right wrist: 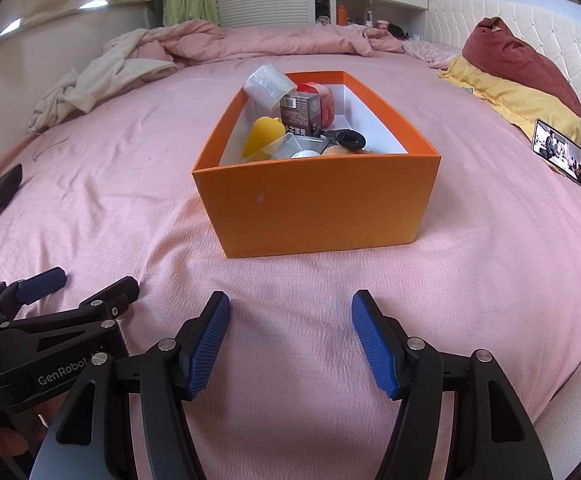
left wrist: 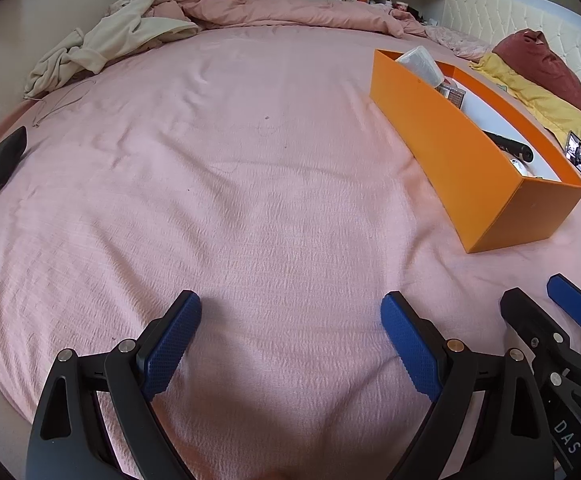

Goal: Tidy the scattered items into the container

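Orange box [right wrist: 314, 200] sits on the bed [right wrist: 490, 280] ahead of the right tongs [right wrist: 290, 340], already holding the items; both right and left tongs [left wrist: 290, 344] are apart and empty, so best scan the sheet for strays before withdrawing.

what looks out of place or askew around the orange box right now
One thing: the clear tape roll sits tilted on the far left rim of the orange box, poking above the edge rather than lying inside. A phone with its screen lit stands outside the box, near the yellow pillow.
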The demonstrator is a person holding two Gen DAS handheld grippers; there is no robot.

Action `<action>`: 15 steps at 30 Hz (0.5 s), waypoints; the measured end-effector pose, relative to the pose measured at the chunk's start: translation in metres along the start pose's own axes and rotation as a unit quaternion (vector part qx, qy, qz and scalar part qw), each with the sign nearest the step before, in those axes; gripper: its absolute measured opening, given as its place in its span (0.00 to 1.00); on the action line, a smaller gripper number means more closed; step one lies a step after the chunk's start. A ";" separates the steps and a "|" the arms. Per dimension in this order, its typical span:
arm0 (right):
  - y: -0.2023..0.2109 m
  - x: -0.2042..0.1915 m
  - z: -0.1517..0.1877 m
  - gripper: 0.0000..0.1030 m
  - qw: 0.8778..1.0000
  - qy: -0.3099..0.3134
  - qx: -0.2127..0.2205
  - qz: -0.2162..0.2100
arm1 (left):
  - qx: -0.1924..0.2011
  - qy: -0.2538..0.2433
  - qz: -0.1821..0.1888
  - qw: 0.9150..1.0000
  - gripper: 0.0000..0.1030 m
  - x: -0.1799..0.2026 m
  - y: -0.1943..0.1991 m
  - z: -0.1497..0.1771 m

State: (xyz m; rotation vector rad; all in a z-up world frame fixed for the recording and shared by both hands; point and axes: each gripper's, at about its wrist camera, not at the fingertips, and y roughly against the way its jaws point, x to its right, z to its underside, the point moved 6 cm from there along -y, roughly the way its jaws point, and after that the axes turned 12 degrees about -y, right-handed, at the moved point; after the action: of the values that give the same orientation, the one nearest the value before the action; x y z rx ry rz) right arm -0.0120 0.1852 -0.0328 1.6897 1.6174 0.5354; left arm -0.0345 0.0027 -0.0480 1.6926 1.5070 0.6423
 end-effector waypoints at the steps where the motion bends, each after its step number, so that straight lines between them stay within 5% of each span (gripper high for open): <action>1: 0.000 0.000 0.000 0.62 1.000 0.000 0.000 0.000 | -0.003 0.000 0.000 1.000 0.89 0.003 0.001 0.000; 15: 0.000 0.001 -0.001 0.62 1.000 0.000 0.000 0.000 | -0.004 0.004 0.004 1.000 0.89 0.022 0.005 0.005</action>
State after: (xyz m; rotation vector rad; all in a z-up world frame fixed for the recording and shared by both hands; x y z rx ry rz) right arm -0.0122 0.1867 -0.0326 1.6890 1.6169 0.5358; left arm -0.0233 0.0231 -0.0493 1.6925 1.5025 0.6588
